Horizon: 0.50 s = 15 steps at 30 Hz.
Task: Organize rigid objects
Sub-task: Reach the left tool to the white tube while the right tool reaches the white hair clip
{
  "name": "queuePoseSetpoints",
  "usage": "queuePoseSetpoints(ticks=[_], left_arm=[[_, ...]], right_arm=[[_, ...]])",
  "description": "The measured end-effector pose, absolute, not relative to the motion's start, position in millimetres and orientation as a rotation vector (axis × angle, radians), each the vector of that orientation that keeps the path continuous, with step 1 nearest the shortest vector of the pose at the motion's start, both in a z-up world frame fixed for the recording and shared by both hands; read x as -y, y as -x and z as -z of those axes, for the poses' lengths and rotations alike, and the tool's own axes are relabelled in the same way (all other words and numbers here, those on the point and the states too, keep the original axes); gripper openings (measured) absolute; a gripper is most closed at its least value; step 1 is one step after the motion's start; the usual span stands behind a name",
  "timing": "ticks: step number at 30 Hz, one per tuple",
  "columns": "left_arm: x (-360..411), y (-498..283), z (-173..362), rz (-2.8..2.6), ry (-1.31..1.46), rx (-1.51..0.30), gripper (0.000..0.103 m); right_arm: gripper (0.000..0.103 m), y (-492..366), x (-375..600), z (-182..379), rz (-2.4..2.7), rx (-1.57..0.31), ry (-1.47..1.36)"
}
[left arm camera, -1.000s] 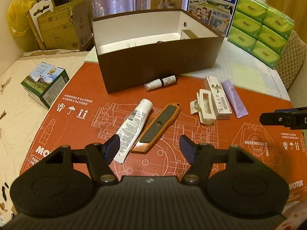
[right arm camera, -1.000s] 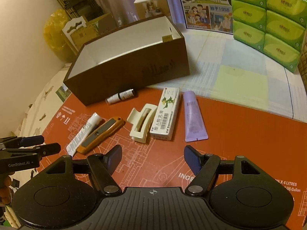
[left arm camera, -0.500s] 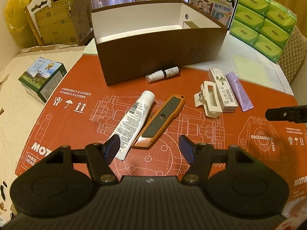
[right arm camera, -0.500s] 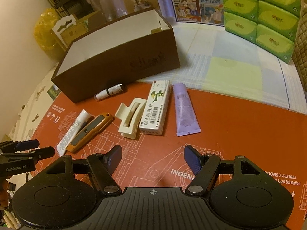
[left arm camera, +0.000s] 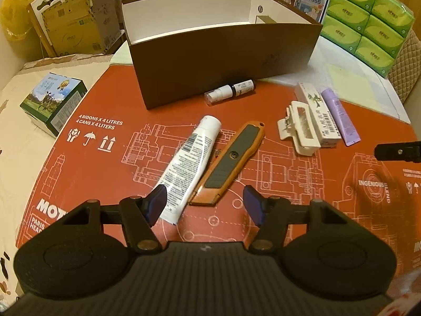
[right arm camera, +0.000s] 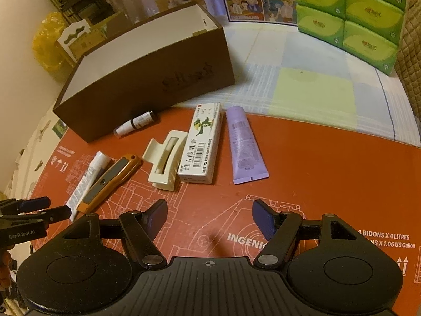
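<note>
Orange utility knife [left arm camera: 229, 162] between left claw [left arm camera: 204, 203] fingers

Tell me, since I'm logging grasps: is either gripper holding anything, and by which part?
Nothing is held. The left gripper, jaws just closing, hangs open over the white tube and orange utility knife; the right gripper is open and empty.

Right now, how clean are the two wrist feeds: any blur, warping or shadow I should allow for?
Left wrist view: warm, dim light; fisheye bows the brown box; the mat is smeared at the right edge, while the knife is sharp. Right wrist view: sharp; a soft shadow on the mat ahead of the right gripper; corners vignetted.
</note>
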<state>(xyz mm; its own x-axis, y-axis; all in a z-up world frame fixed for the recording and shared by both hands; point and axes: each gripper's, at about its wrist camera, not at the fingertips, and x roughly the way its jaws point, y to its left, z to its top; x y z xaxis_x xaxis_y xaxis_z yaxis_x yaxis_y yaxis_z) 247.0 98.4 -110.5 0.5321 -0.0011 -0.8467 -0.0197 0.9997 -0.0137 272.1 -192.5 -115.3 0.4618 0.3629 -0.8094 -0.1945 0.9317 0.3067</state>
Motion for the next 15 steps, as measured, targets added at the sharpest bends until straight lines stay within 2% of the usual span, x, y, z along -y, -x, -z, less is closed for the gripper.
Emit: queuePoseSetpoints(ticks=[9, 15], left_arm=[[-109.1, -273.4, 128.0, 0.016, -0.025, -1.023, 0.052], [-112.4, -295.2, 139.0, 0.043, -0.061, -1.031, 0.052]], right_arm=[[0.068, -277.2, 203.8, 121.1, -0.273, -1.049, -0.203], [0.068, -280.3, 213.4, 125.1, -0.227, -1.06, -0.223]])
